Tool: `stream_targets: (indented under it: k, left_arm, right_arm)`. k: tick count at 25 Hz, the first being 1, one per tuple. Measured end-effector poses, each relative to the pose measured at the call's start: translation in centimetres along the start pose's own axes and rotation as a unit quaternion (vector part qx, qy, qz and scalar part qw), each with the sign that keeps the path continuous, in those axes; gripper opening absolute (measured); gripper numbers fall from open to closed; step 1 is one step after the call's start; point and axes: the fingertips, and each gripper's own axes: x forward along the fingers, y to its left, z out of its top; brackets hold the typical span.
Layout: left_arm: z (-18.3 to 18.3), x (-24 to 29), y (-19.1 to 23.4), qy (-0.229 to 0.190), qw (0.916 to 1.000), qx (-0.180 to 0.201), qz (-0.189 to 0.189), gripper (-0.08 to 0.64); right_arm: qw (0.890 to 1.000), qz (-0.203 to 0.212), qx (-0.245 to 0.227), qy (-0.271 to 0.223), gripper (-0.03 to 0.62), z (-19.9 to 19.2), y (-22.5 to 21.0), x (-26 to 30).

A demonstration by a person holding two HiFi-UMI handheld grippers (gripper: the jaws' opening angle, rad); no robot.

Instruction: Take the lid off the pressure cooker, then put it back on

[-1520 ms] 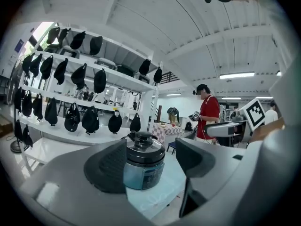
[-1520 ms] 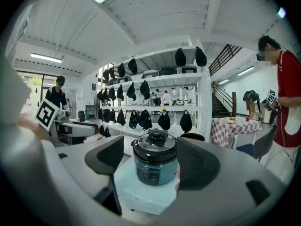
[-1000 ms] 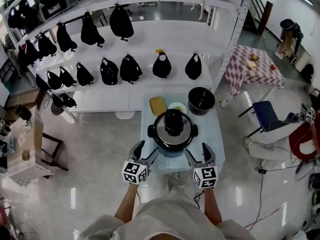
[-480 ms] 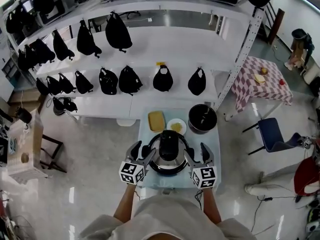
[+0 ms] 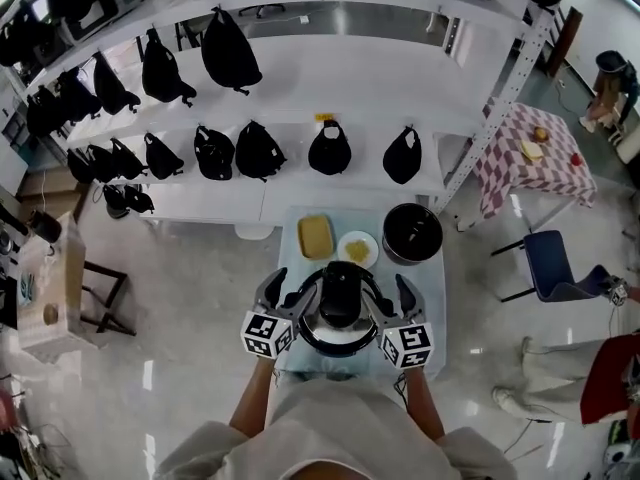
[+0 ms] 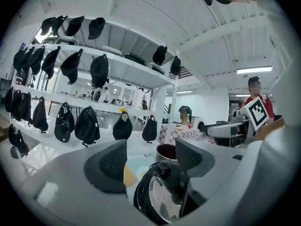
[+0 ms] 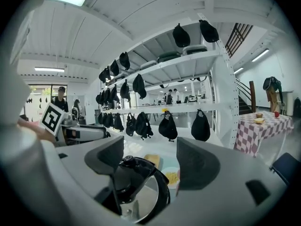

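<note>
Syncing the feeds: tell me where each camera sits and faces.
Head view: on the person's head, looking steeply down at the pressure cooker; forearms, left gripper and right gripper show.
Left gripper view: on the left gripper, facing over the lid toward the shelves; its open jaws show.
Right gripper view: on the right gripper, same heading, jaws open.
Shared: the lid, in all three.

I see a lid (image 5: 340, 313) of shiny steel with a black rim and knob on a pale blue table (image 5: 432, 298), near a black pot (image 5: 412, 233) and a white plate (image 5: 357, 249) of yellow food. Black bags (image 5: 258, 151) hang on white shelves (image 5: 300, 108). A cloth (image 5: 530, 163) is checked red and white.
</note>
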Motion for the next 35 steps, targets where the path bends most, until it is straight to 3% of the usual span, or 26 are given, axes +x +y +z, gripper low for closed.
stream_targets:
  k: [8,16,35]
  left_arm:
    - [-0.7,0.6,2.3,0.014,0.9986,-0.002,-0.051,0.305]
    - [-1.0,1.4,3.2,0.023,0.9969,-0.005,-0.075,0.305]
    - [-3.5,0.9,4.2,0.039,0.9969,-0.035,-0.058,0.305]
  right_arm:
    - [1.000,-0.020,0.001,0.009,0.327,-0.4,2.5,1.9]
    - [0.999,-0.033,0.017,0.018,0.325,-1.0,3.6,3.0]
    - [0.995,0.047,0.001,0.093,0.325,-4.5,7.0,4.0]
